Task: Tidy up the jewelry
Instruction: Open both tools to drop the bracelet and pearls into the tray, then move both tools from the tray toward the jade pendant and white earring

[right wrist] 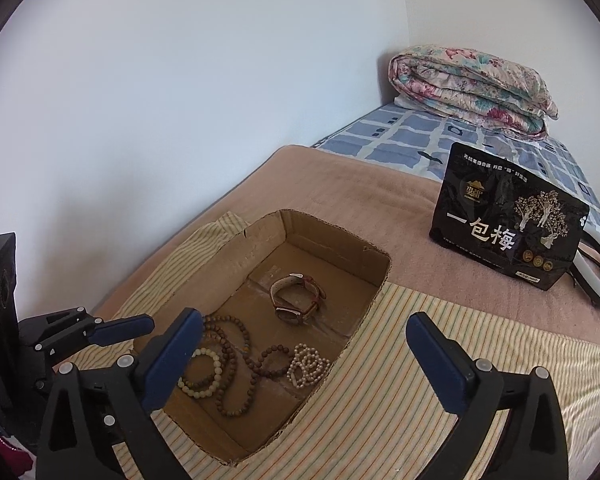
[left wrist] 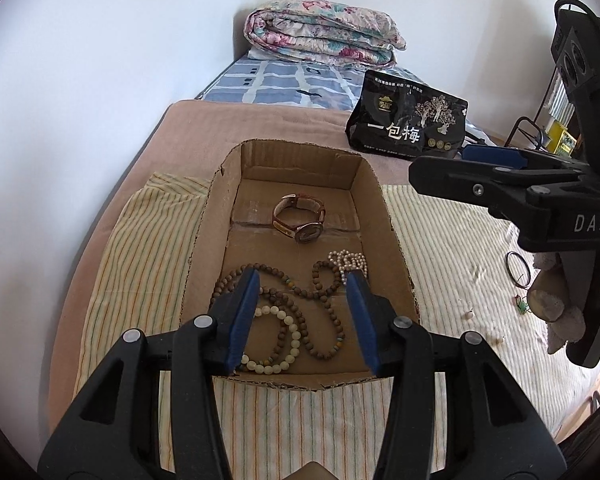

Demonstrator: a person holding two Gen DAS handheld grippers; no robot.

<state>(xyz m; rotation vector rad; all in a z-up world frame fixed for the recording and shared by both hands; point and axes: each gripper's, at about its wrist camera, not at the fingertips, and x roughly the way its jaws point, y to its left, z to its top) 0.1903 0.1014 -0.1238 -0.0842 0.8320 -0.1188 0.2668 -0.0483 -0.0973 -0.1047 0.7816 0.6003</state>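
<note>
Cardboard box (left wrist: 204,248): brown, shallow, open-topped, with ragged torn edges and a taped seam across the floor; I take it as my landmark.
Watch (left wrist: 300,216): in the box's far half, lying on its side, round metal case, tan leather strap closed into a loop.
Wooden beads (left wrist: 300,292): one long string of small brown matte beads, coiled in loose loops over the box's near half.
Pale bracelet (left wrist: 278,338): ring of larger cream, glossy round beads, at the box's near edge, overlapping the wooden loops.
Pearls (right wrist: 308,364): small white string heaped in a little pile against the box's right wall.
Left gripper (left wrist: 306,320): black plastic with blue pads; I see it partly open above the box's near half, nothing between the pads.
Right gripper (right wrist: 300,364): spread wide, empty, above the box's near right corner.
Cloth (left wrist: 440,248): cream with fine coloured stripes, spread flat under the box.
Blanket (left wrist: 228,124): soft pinkish-brown, beneath the cloth.
Black pouch (right wrist: 508,232): glossy, gold trees and white characters, standing beyond the box, to its right.
Quilt (left wrist: 324,32): floral, folded thick, far behind the box on a blue checked sheet (left wrist: 276,84).
Walls: plain white, meeting in a corner behind the quilt.
</note>
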